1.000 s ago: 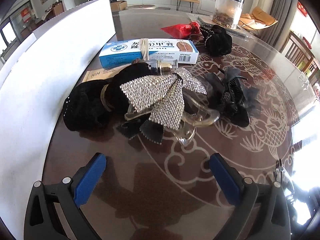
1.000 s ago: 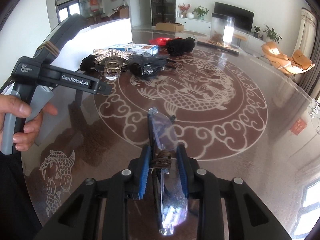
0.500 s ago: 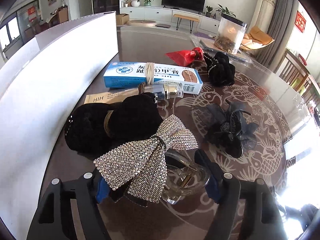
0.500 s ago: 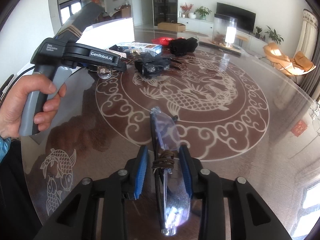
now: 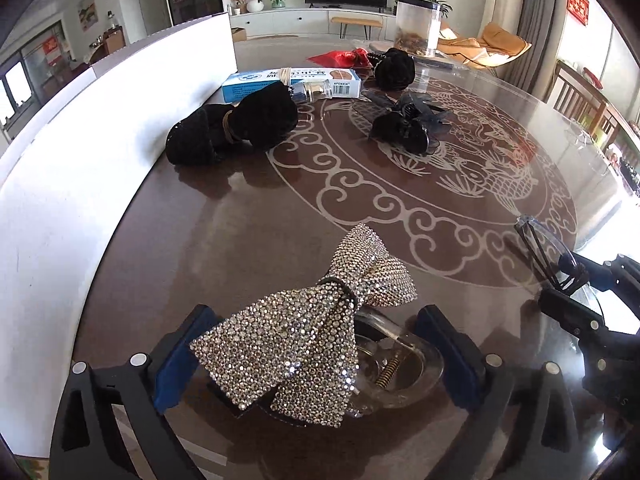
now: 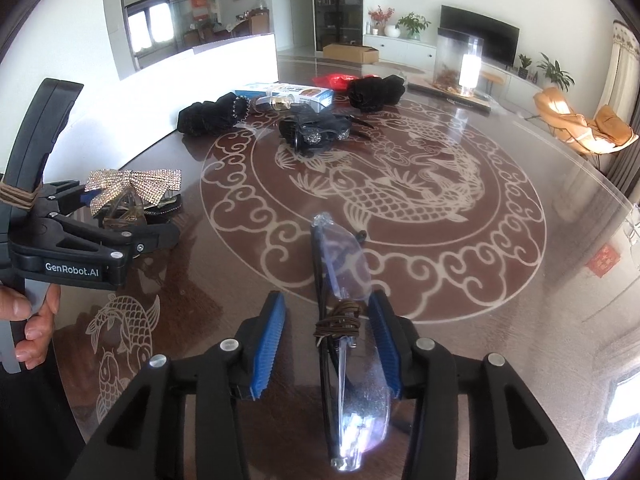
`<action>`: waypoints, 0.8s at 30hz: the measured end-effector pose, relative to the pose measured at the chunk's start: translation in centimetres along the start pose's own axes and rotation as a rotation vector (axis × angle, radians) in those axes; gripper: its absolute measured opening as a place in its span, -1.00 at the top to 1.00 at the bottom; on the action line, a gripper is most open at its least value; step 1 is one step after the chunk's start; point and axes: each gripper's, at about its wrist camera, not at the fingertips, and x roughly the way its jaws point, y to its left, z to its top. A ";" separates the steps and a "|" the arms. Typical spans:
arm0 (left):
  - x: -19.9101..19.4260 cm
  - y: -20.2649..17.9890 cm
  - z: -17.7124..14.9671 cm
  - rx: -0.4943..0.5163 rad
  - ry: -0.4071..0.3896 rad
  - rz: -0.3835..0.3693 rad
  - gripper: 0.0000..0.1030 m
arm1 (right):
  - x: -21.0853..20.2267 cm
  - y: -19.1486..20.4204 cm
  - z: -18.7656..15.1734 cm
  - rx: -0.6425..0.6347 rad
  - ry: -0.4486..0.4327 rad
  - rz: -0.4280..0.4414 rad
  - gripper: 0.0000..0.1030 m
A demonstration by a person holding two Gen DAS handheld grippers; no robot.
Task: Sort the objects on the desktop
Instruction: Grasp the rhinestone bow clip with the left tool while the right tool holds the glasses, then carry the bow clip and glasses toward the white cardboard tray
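Lying between the blue pads of the left gripper point(image 5: 316, 356), a rhinestone bow hair clip point(image 5: 304, 344) is seen at 6 o'clock in the left wrist view; the jaws are opening and stand wide, and neither pad is seen pressing on the clip, which rests on the worktop point(image 5: 248, 240). In the right wrist view the same clip point(image 6: 132, 188) is found at 9 o'clock, framed by the left gripper point(image 6: 132, 216), whose handle is held by a hand point(image 6: 32, 320).

At 6 o'clock in the right wrist view a pair of clear glasses point(image 6: 344, 280), bound with a brown cord point(image 6: 338, 322), is placed between the pads of the right gripper point(image 6: 328, 344). Its jaws are opening; the left pad stands clear of the glasses, while the right pad is just beside them, and whether it touches cannot be told.

Farther off, toward 12 o'clock, a dark hair claw point(image 6: 316, 132) is set on the dragon pattern of the worktop. At 11 o'clock a black scrunchie point(image 6: 212, 114) lies beside a white board point(image 6: 160, 92). Behind these a blue and white box point(image 6: 296, 94), a small bottle point(image 6: 276, 101), a second black scrunchie point(image 6: 374, 90) and a red pouch point(image 6: 334, 79) are gathered.
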 end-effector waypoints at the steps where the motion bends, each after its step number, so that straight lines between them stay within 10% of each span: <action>1: 0.0 0.0 0.0 0.005 0.000 0.004 -1.00 | 0.0 0.2 0.0 -0.010 0.002 -0.004 0.02; 4: 0.0 -0.1 -0.2 0.002 -0.008 0.010 -1.00 | 0.5 0.2 0.0 -0.012 0.026 -0.019 -0.61; 24: -0.3 0.1 -0.7 -0.003 -0.020 0.012 -1.00 | 1.0 0.6 -0.1 -0.035 0.051 0.012 -0.95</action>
